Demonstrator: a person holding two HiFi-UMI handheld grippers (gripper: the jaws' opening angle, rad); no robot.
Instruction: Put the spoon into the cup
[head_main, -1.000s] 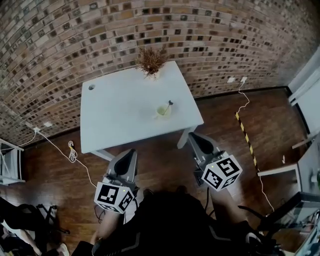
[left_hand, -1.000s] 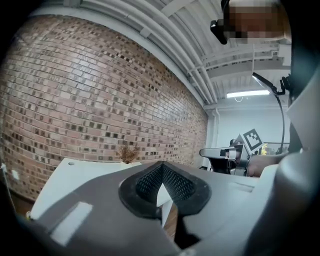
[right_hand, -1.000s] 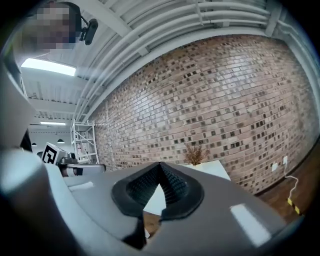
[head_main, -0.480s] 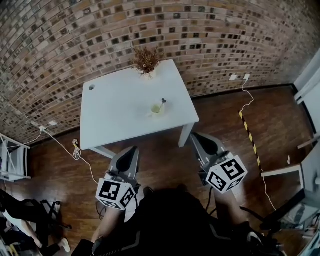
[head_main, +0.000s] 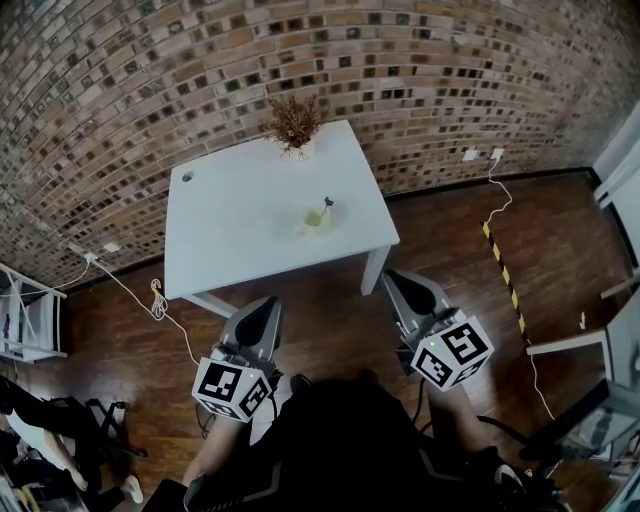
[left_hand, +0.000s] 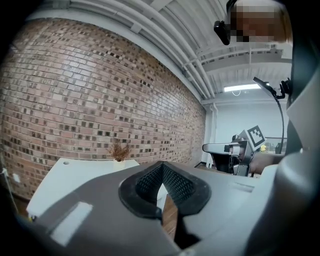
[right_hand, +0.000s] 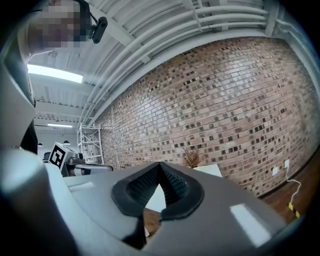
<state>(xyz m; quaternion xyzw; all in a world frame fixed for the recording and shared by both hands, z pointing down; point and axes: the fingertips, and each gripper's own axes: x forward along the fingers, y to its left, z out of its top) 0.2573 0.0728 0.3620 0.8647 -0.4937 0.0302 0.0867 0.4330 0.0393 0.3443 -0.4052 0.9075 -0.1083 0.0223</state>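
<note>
On the white table stands a pale yellowish cup, right of the middle. A spoon stands in it, its dark end sticking up to the right. Both grippers hang over the wooden floor on the near side of the table, well short of it. My left gripper is shut and empty. My right gripper is likewise shut with nothing in it. In the left gripper view the left gripper has its ribbed pads together; the right gripper in its own view looks the same. The cup is hidden in both gripper views.
A dry plant in a white pot sits at the table's far edge against the brick wall. Cables and a yellow-black strip lie on the floor. A white shelf stands at the left, pale furniture at the right.
The table and cup look slightly smaller and a little to the left in the head view. Both grippers stay shut and keep their place in front of me.
</note>
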